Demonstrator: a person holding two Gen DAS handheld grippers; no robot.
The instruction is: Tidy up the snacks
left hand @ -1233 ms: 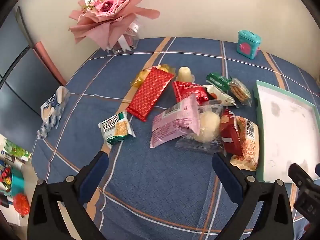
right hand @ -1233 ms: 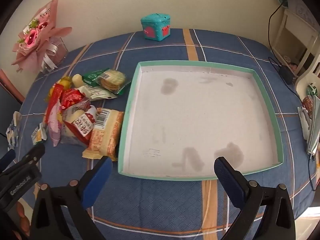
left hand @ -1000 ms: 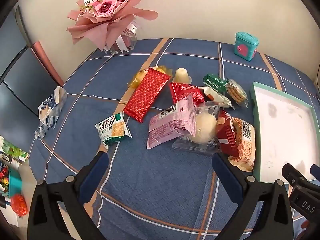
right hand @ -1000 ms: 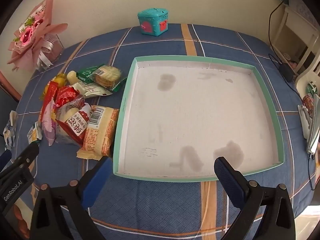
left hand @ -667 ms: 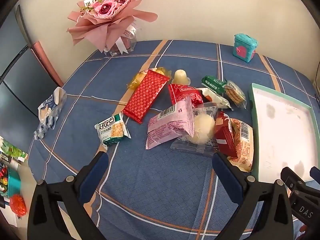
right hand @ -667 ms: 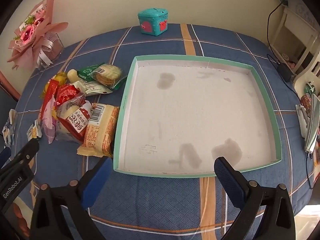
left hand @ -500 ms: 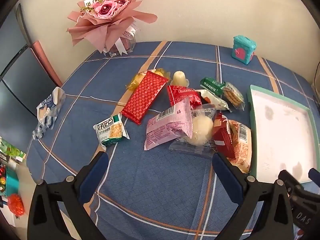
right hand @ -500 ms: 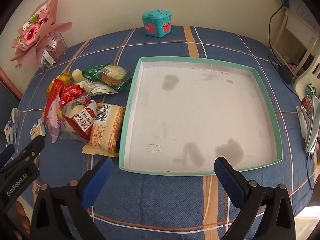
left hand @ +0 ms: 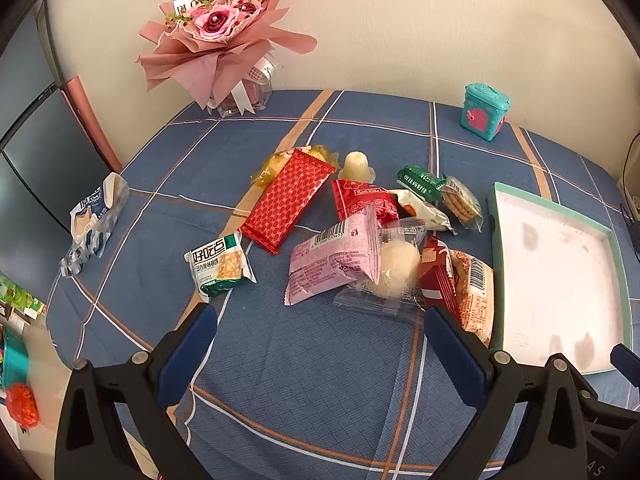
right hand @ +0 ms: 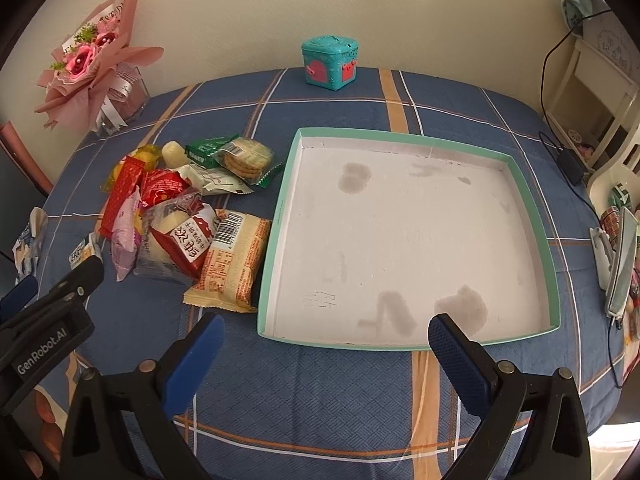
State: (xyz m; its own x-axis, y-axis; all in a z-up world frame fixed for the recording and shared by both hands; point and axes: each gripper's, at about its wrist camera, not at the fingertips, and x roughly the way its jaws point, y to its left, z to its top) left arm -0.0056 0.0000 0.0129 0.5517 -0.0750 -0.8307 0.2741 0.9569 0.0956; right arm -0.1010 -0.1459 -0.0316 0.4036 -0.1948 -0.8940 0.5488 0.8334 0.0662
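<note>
- Landmark: the shallow teal-rimmed tray (right hand: 532, 208) on the blue plaid surface (right hand: 320, 392). Its white floor was bare apart from some dark stains; no snack lay in it.
- The snack pile (left hand: 360, 248) lay on the surface just beside the tray's left rim. We judged the task not yet started, with the tray as the likely destination.
- Nearest the tray: an orange-and-cream packet (right hand: 230, 264), its long edge almost touching the rim. A dark red packet (right hand: 186, 244) and a clear wrapper holding a pale round bun (left hand: 396, 268) overlapped it on the side away from the tray.
- Further from the tray: a pink packet (left hand: 332, 258), a long red bar (left hand: 290, 200), and a small green-and-white cracker packet (left hand: 218, 266) lying apart from the pile.
- Toward the tray's far left corner: a green biscuit sleeve (right hand: 236, 154) with round biscuits showing.
- Left claw (left hand: 320, 356) was released, jaws wide, empty, hovering over bare cloth on the near side of the pile. The wide spread suits the bulky packets.
- Right claw (right hand: 326, 356) was released and empty, hovering at the tray's near rim.
- A pink bouquet (left hand: 218, 48) and a teal toy box (right hand: 330, 62) stood beyond the tray by the wall; we took neither for a snack.
- Judgement: the overlapping wrappers look slippery, so lifting one may drag its neighbours.
</note>
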